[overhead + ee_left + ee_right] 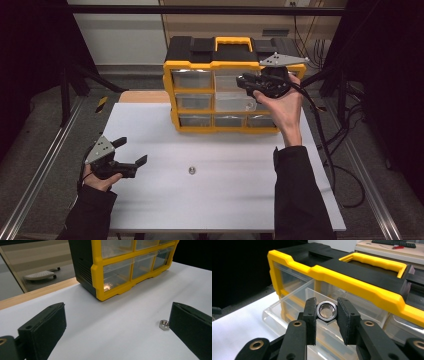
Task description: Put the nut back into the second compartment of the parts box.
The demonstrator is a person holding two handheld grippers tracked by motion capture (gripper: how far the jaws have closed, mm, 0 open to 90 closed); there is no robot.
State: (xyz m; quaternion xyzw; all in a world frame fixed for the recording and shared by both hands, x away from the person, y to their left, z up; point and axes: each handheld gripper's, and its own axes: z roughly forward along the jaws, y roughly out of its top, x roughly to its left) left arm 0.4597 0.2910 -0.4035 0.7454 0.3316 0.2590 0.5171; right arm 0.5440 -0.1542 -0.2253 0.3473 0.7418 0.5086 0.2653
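Observation:
A yellow and black drawer organizer [220, 65] stands at the back of the white table [165, 200]. My right gripper [243, 83] hovers in front of its upper right drawers, shut on a large steel nut [326, 310]. In the right gripper view the nut hangs over a clear drawer [287, 312] that is pulled out. A small nut [191, 170] lies on the table's middle. My left gripper [132, 151] rests at the left with its jaws wide open and nothing between them. In the left gripper view the small nut [164, 324] lies just beside one jaw.
The organizer [125, 265] has three rows of clear drawers and a yellow handle [233, 42] on top. Cables trail off the table's right side [330, 145]. A wooden strip [142, 96] runs behind the table at the left.

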